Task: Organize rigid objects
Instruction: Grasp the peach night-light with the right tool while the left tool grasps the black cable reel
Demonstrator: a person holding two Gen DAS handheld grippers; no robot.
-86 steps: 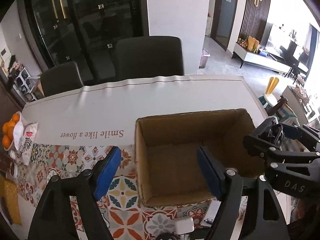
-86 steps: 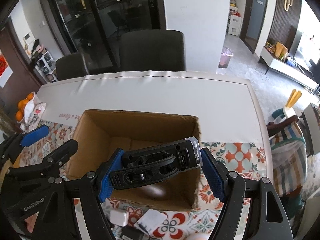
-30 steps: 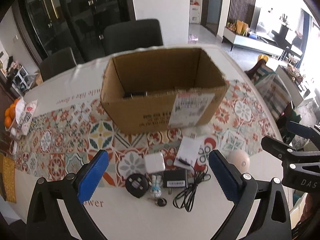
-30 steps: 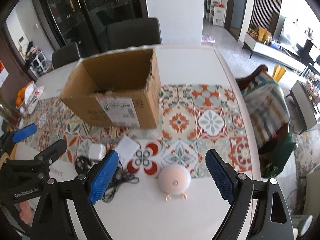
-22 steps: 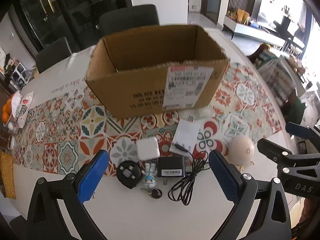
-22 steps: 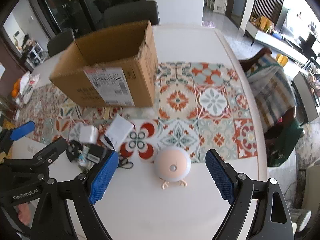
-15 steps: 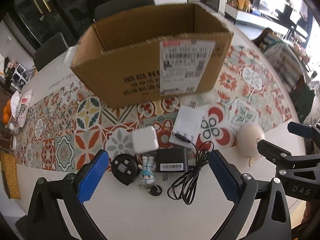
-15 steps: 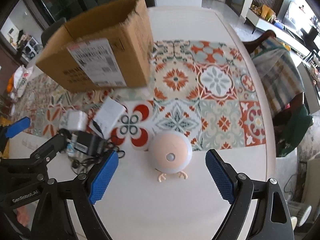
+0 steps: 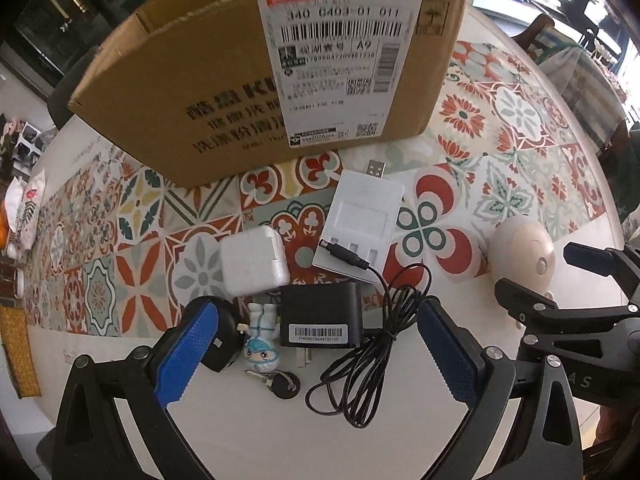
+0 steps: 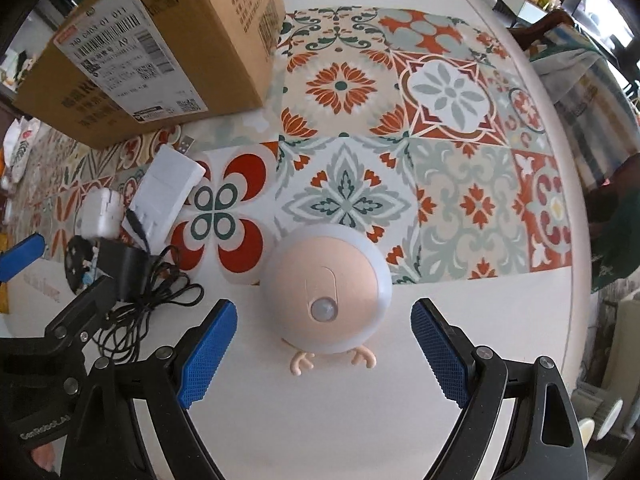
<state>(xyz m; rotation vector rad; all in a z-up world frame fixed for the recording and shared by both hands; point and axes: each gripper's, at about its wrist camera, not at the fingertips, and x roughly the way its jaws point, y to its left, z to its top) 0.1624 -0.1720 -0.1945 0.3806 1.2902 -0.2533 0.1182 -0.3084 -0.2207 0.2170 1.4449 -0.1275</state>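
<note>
Right gripper [image 10: 324, 352], fingers spread wide and empty, hangs directly over the round peach night light [image 10: 326, 292] near the surface's front edge, seemingly to straddle it. Left gripper [image 9: 316, 354], also open, brackets the black adapter [image 9: 320, 320] before the cardboard box [image 9: 224, 76].

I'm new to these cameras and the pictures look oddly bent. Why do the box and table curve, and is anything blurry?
Left wrist view: fisheye bulges the cardboard box and bends the table edge; dark corners; label text sharp. Right wrist view: same bending; the round night light is crisp, with bright daylight washing out the window corner.
</note>
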